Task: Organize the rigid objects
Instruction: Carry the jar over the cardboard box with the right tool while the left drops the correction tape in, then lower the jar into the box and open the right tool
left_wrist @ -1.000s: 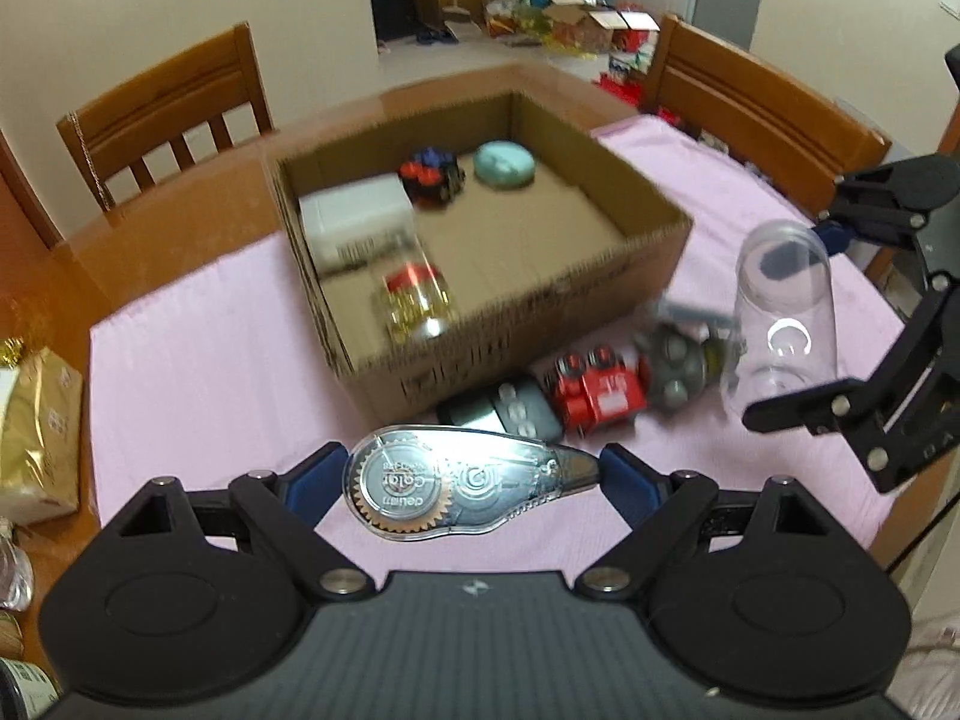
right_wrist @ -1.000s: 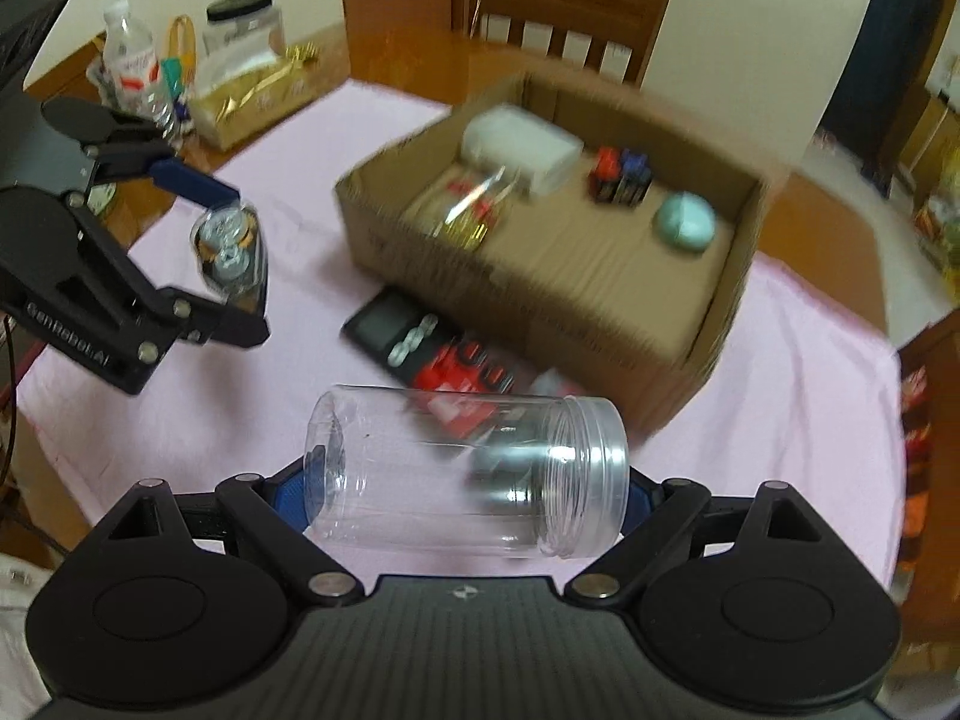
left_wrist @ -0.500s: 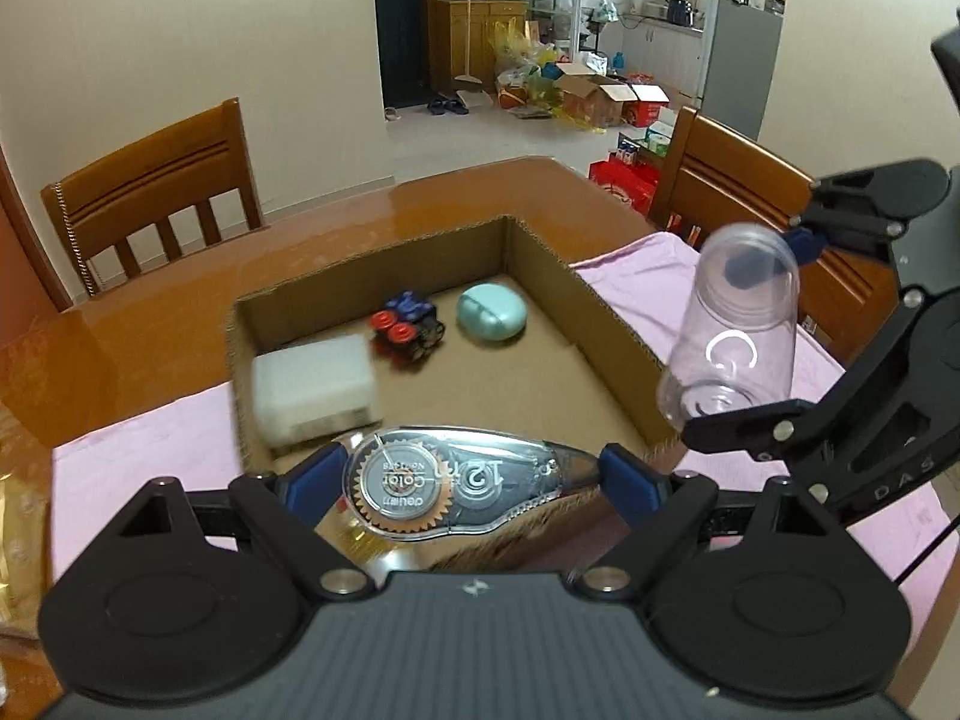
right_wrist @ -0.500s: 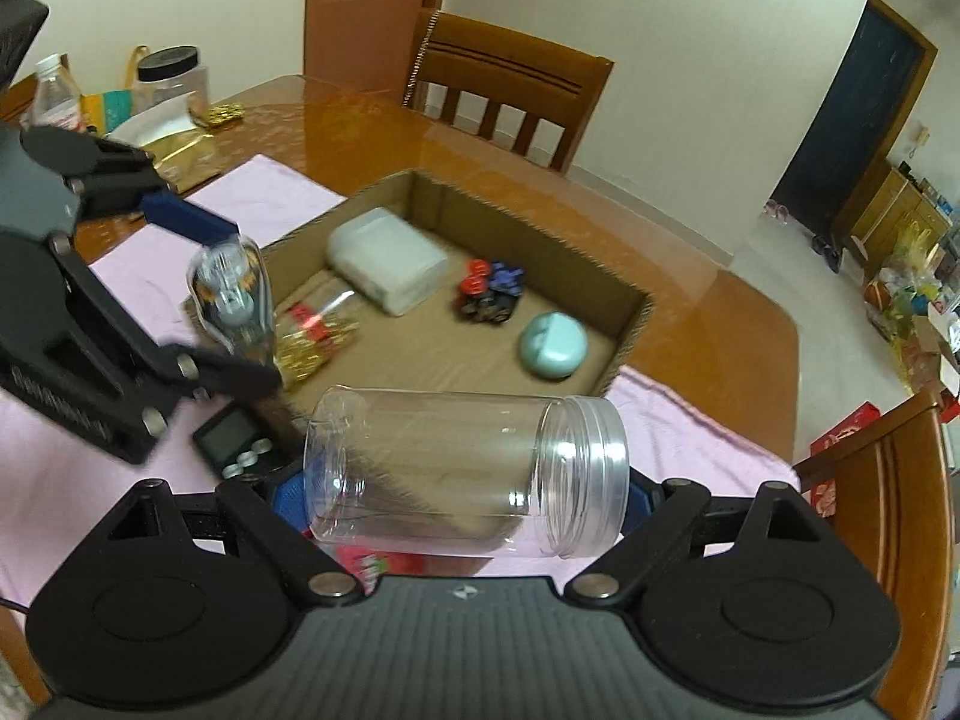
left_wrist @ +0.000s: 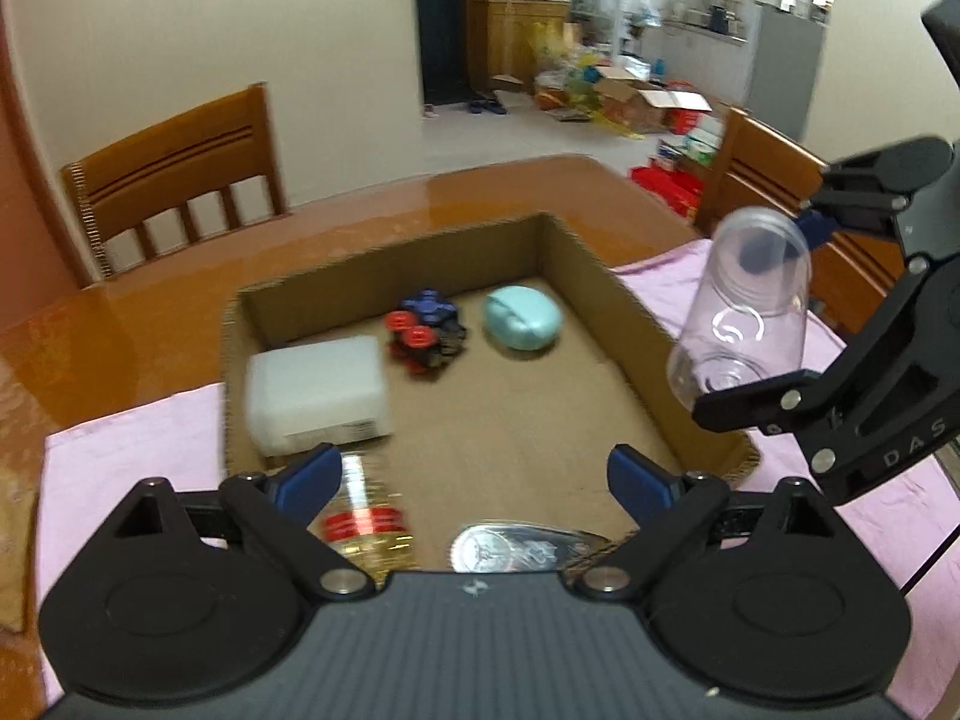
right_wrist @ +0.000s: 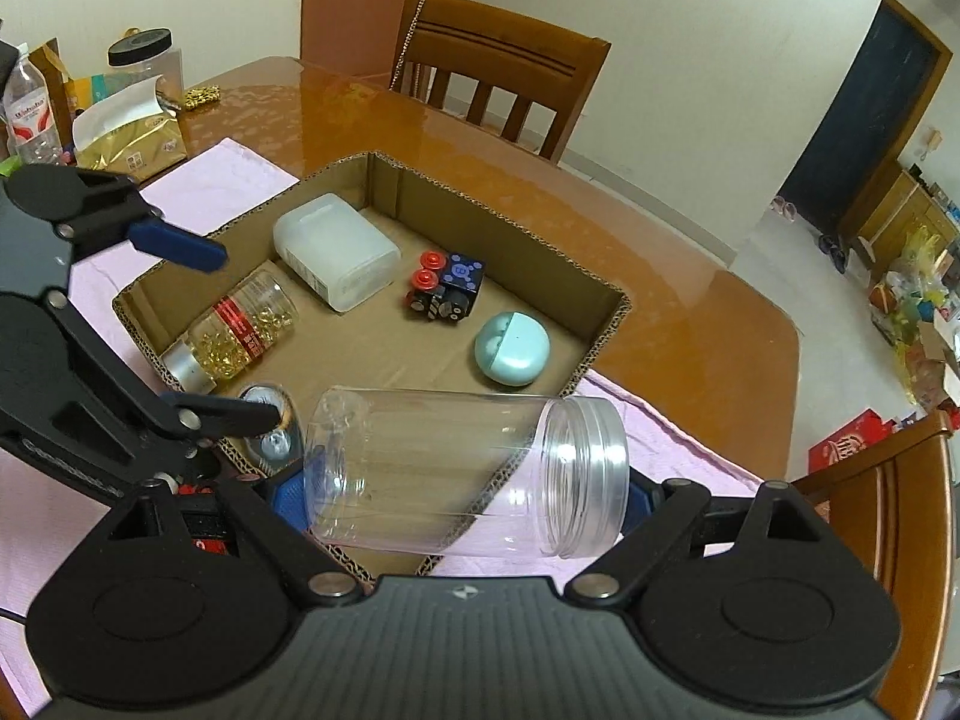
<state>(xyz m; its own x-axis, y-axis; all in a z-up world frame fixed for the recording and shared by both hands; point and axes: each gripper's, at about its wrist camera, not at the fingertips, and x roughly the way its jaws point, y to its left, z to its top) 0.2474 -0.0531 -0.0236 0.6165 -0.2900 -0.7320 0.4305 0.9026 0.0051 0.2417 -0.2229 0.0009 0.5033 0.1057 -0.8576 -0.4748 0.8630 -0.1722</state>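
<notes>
Sitting on a pink cloth (right_wrist: 240,174) over a glossy wooden table (right_wrist: 690,312), the open cardboard box (right_wrist: 528,252) takes most of the space, chairs (right_wrist: 498,78) behind it. Inside the box: a white plastic tub (right_wrist: 336,249) near the back, a pill bottle (right_wrist: 240,330) lying on its side by the left wall, a small red-and-blue toy (right_wrist: 444,288) in the middle, a teal round case (right_wrist: 512,348) toward the right wall. Right gripper (right_wrist: 468,480) pinches a clear empty jar (right_wrist: 462,474) sideways by its two ends, mouth to the right, held over the box's near corner. Left gripper (left_wrist: 474,474) hangs over the near-left part of the box, jaws spread and just opened wider, nothing between the blue pads (left_wrist: 312,474). Clear correction-tape dispenser (left_wrist: 522,546) sits below those jaws at the box's near edge, partly hidden by the gripper body; in the right wrist view it shows beside the lower finger tip, cannot tell if it touches. Far left of the table: gold bag (right_wrist: 132,138), water bottle (right_wrist: 30,114), black-lidded jar (right_wrist: 144,60).
</notes>
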